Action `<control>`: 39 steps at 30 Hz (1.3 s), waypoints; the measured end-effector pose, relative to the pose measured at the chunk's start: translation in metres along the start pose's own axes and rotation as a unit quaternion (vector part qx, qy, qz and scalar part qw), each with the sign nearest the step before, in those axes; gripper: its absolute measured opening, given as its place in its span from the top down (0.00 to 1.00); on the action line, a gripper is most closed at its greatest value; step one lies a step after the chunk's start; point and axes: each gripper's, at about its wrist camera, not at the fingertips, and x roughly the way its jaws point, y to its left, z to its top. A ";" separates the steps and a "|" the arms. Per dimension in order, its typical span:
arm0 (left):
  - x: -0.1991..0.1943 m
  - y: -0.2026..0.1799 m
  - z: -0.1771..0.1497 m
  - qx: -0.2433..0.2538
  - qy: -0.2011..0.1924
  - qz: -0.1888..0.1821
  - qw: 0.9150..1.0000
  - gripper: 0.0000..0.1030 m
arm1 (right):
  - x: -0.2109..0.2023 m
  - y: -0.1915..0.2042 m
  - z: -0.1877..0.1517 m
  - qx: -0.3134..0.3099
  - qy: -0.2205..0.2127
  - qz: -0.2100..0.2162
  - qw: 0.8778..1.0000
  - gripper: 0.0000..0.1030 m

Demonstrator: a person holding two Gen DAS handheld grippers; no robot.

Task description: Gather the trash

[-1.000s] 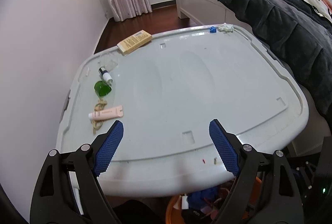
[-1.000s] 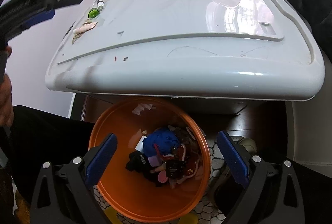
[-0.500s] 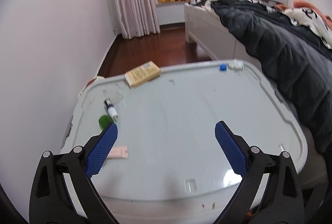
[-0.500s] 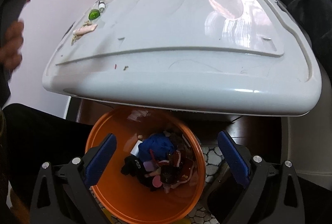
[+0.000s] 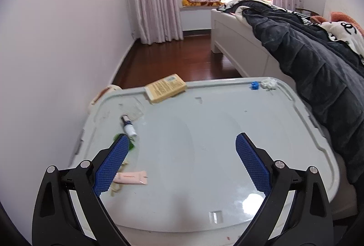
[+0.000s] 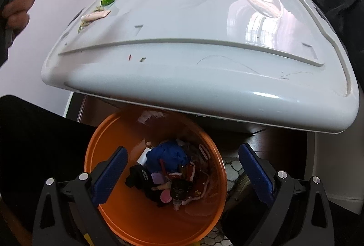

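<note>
My left gripper point(image 5: 182, 150) is open and empty above the grey plastic lid point(image 5: 204, 143). On the lid's left lie a pink tube point(image 5: 132, 177), a small white bottle point(image 5: 129, 126), a green cap point(image 6: 107, 0) and tan string point(image 5: 116, 188). A yellow box point(image 5: 165, 87) sits at the far edge, with a blue scrap point(image 5: 254, 85) and a white crumpled tissue point(image 5: 269, 83) at the far right corner. My right gripper point(image 6: 183, 165) is open and empty over the orange bin point(image 6: 127, 207), which holds several pieces of trash.
A bed with a dark quilt point(image 5: 318, 68) borders the lid's right side. A white wall point(image 5: 56, 52) is on the left. Dark wooden floor point(image 5: 170, 59) lies beyond. The person's dark-clothed legs point(image 6: 34, 143) flank the bin.
My left gripper has risen and moved forward over the lid, so the pink tube and green cap now sit beside its left finger. My right gripper has stayed above the bin.
</note>
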 end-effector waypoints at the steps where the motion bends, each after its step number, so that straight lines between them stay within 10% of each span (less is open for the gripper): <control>1: 0.000 0.000 0.000 0.003 -0.004 0.007 1.000 0.10 | 0.001 0.001 -0.001 -0.003 0.001 -0.001 1.000 0.06; 9: -0.010 -0.002 0.003 0.048 -0.056 0.122 0.990 0.10 | 0.007 0.010 -0.005 -0.027 0.008 -0.006 1.000 0.06; 39: -0.033 -0.001 0.005 0.021 -0.108 0.014 0.994 0.10 | 0.018 0.029 -0.015 -0.079 0.024 -0.013 0.996 0.05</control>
